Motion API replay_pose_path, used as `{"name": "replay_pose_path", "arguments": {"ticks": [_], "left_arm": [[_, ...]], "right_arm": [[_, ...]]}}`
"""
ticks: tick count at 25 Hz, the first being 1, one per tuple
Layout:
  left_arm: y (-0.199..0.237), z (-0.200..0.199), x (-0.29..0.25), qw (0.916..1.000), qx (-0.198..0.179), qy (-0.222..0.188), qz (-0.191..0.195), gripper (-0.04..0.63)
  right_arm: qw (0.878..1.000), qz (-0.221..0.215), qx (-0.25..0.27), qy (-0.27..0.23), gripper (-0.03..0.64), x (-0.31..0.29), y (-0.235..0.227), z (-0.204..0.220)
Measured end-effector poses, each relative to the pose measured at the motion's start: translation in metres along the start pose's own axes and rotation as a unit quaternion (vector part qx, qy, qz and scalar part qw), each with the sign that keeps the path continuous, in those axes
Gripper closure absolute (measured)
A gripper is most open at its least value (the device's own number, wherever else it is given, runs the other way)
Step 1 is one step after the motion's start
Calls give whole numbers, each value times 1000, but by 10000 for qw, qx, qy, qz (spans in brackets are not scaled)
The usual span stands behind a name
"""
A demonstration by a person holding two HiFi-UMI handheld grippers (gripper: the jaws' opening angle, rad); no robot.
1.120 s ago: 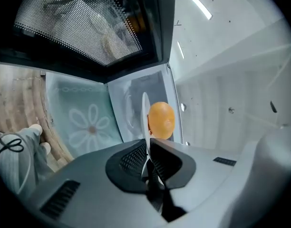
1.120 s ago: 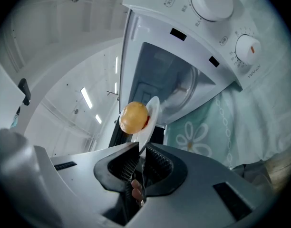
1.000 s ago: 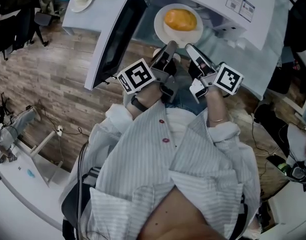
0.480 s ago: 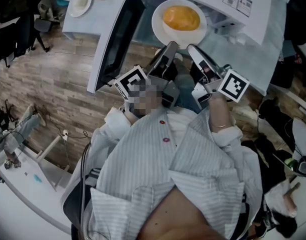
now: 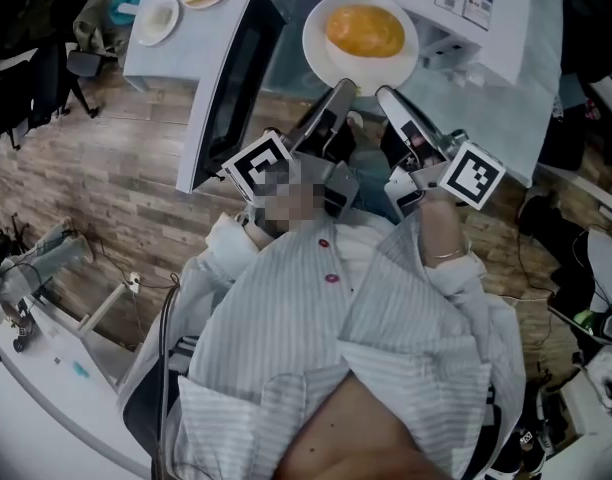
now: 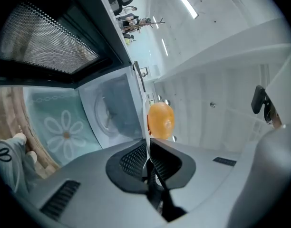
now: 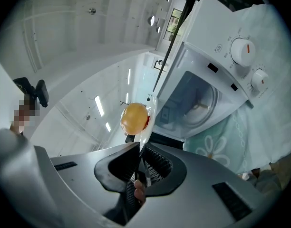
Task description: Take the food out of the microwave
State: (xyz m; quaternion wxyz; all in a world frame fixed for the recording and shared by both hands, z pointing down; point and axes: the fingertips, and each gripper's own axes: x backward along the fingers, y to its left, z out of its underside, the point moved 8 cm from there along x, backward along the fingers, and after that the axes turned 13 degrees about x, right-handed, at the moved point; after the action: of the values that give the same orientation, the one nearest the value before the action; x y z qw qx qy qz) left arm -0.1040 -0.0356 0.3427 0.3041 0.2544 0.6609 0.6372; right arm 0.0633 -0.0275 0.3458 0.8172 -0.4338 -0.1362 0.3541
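Before the microwave [image 5: 506,48], plate [image 5: 324,56] lies level.

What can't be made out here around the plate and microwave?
Head view: label print on the microwave, too small.
Right gripper view: dial markings, too small.
Both gripper views: plate surface, seen edge-on.
Head view: side plate, cut off by the top edge.

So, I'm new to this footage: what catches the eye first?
A white plate bearing a round orange food, held in front of the open microwave. The left claw and right claw each clamp its near rim, side by side.
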Motion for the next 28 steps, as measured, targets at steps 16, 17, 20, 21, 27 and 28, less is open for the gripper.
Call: {"name": "replay_pose_path", "arguments": {"ticks": [16,17,20,21,27,28], "left_arm": [[-17,-17,-39,9988,-196,400,179,566],[-18,-18,-41,9987,-205,413,194,566],[-21,-20,-45,9986,-204,438,224,566],[-21,-21,-45,9985,-212,447,230,566],[-20,-24,-59,9984,-229,469,228,566],[-20,-24,-60,9984,-222,466,236,566]], "right_arm": [[9983,93,-49,-567,565,-7,-6,-31],[9982,88,-55,-588,565,-8,-6,-32],[9980,88,-49,-628,565,-9,-5,-36],[9979,94,-45,-632,565,-10,-5,-37],[9979,87,-73,-631,565,-12,-15,-45],[9980,78,-84,-627,566,-12,-16,-46]]}}
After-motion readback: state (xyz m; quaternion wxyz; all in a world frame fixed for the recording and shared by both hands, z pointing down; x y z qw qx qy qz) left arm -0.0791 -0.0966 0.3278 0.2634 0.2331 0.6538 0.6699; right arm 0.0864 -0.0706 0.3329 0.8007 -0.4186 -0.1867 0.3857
